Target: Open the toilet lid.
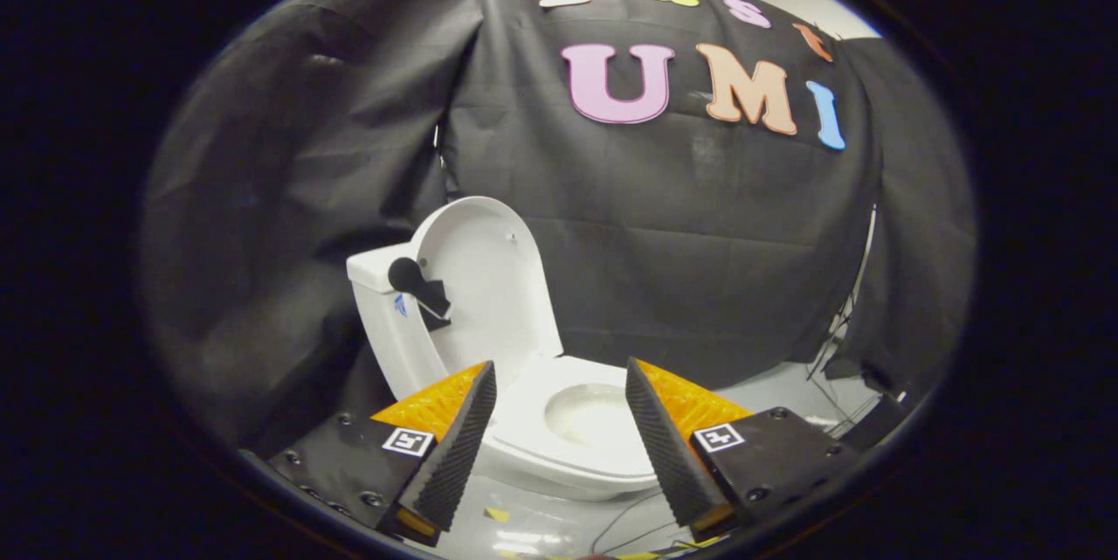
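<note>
A white toilet (559, 446) stands on the floor ahead of me. Its lid (485, 280) is raised upright and leans back against the white tank (384, 298). The seat ring (541, 446) lies flat, and the bowl shows between and just beyond my fingers. A black lever-like piece (417, 285) sits at the tank's side beside the lid. My gripper (559, 407) is open, its fingers wide apart with nothing between them, held a short way in front of the toilet and touching nothing.
Black cloth walls close in the booth behind and on both sides of the toilet. The floor (786, 390) is pale. Thin cables (838, 342) hang and trail at the right, by a dark object low at the wall. Yellow tape bits lie on the floor below the bowl.
</note>
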The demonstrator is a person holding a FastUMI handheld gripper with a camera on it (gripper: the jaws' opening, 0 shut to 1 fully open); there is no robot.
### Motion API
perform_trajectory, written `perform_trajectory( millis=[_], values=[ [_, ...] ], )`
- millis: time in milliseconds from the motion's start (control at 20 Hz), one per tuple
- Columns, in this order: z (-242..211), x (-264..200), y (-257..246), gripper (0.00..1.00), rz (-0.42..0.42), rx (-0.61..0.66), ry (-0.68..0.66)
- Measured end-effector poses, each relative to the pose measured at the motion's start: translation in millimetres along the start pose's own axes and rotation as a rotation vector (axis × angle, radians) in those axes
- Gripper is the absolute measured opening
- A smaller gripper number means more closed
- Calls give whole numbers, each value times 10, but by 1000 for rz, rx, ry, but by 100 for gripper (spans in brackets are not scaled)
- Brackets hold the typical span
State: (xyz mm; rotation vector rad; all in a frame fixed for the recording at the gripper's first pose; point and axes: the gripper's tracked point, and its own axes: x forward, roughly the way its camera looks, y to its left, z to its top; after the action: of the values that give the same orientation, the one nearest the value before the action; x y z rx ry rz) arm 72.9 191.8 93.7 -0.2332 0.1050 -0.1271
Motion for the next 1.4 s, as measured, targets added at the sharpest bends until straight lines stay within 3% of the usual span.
perform_trajectory(
  millis=[250,650,950,1400],
  values=[
    [-60,-110,-285,93,31,38,-69],
    [-252,-235,-783,92,-69,64,-128],
    [21,-290,-879,92,-90,46,-230],
    [-98,-338,-1068,93,-143,25,-201]
  ],
)
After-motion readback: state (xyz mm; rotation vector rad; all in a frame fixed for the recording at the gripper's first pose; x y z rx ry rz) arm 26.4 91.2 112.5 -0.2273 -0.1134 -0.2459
